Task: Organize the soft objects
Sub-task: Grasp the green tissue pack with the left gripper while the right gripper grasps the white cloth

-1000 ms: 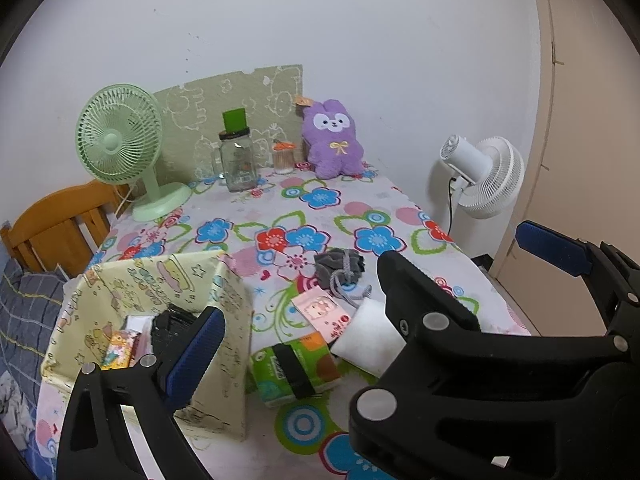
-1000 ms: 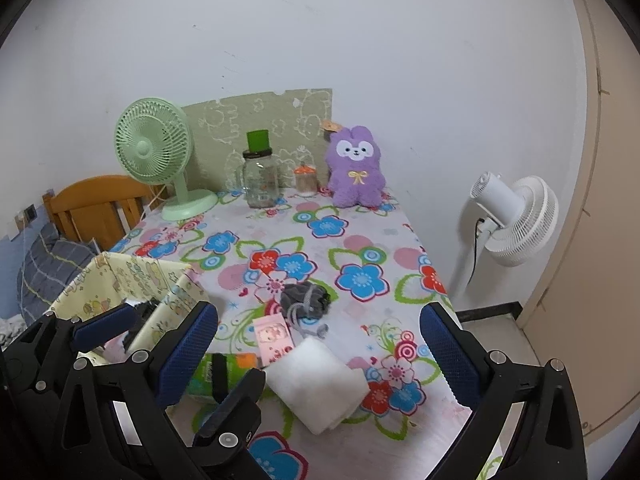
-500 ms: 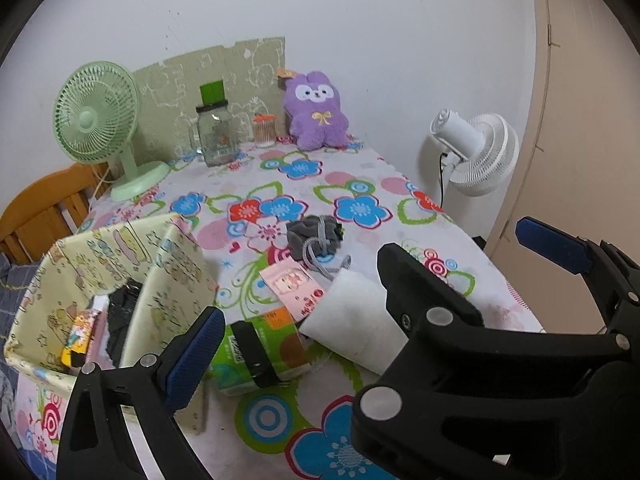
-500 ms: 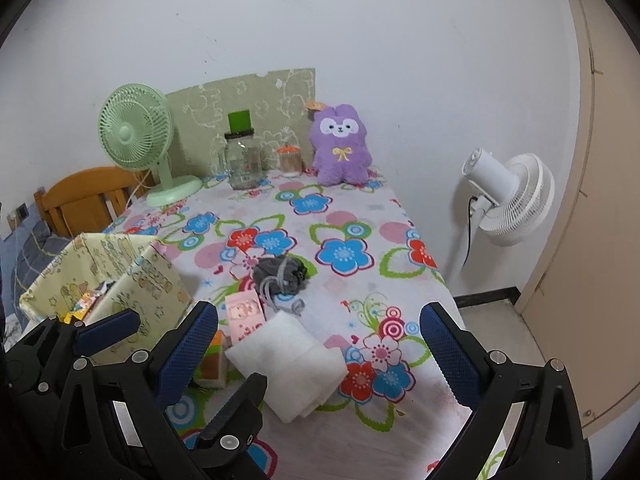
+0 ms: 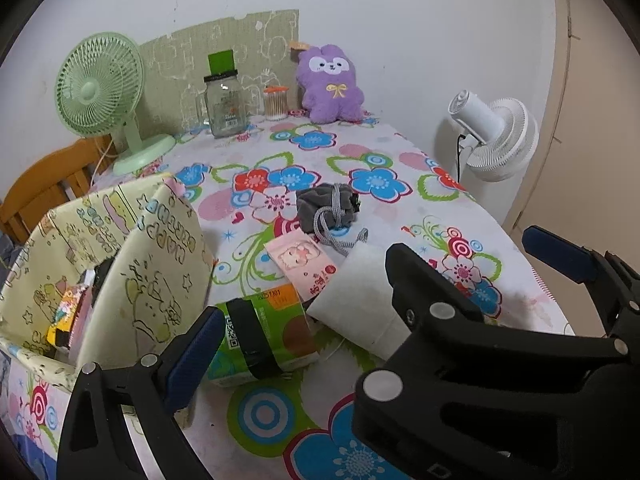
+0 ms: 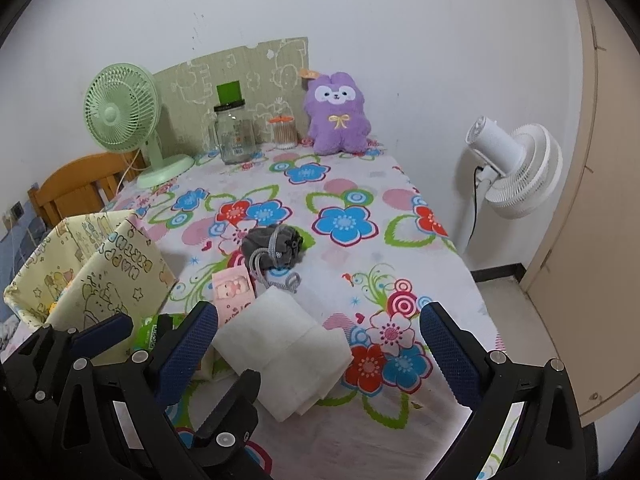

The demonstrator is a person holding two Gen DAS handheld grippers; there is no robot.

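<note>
Since the earlier frames both grippers have come closer to the table, so the soft things look bigger. The right gripper is released and holds nothing, above the folded white towel. The left gripper is also spread wide, empty. Just beside the towel lie a pink packet and a green tissue pack; behind the towel is a grey pouch, left of it a yellow fabric box.
</note>
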